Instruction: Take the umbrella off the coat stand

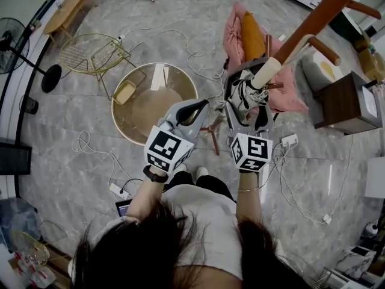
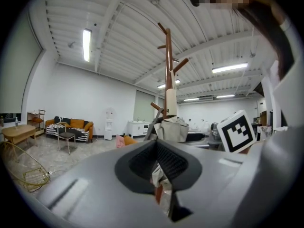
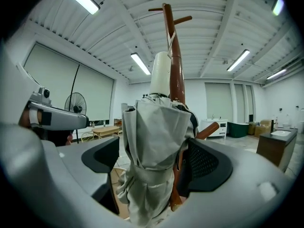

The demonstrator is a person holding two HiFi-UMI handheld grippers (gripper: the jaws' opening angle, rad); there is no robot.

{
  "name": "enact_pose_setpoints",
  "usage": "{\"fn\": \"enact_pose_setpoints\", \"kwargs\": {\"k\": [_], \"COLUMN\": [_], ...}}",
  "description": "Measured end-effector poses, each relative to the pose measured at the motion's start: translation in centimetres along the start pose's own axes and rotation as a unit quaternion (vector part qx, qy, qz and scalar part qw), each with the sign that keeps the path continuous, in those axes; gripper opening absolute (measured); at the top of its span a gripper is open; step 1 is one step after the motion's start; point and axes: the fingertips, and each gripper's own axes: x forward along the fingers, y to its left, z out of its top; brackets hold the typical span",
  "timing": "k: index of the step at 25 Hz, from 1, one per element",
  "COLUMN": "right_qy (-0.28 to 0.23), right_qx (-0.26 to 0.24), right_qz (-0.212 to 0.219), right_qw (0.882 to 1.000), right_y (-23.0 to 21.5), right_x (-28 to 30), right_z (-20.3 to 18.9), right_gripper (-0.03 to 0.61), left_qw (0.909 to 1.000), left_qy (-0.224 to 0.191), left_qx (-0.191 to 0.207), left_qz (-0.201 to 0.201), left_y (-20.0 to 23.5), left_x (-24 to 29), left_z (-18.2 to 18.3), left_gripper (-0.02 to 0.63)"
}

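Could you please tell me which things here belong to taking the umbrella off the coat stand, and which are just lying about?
For the job: umbrella; coat stand; right gripper, jaws open around the umbrella; left gripper, beside it.

Lying about: round table; wire chair; fan; pink cushion; wooden cabinet; floor cables.

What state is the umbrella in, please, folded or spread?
Folded: the umbrella hangs as a strapped, bundled canopy against the coat stand.
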Motion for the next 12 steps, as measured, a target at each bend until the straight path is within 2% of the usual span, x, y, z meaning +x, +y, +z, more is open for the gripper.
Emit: {"fn": "enact_pose_setpoints", "kwargs": {"k": [12], "right_qy": [-0.015], "right_qx": [-0.029], "right_qz": [-0.053], "right_qw": [0.998], "right_y": [-1.0], "right_x": [1.9], "right_z": [0.3], "right_gripper": [0.423], "left_qw": [0.9998], "left_qy": [0.010], "left_qx": [-0.014], "left_qz": [0.012], "left_y": [1.2], "left_x": [-0.7], "left_z": [-1.5], "left_gripper": [0.058]}}
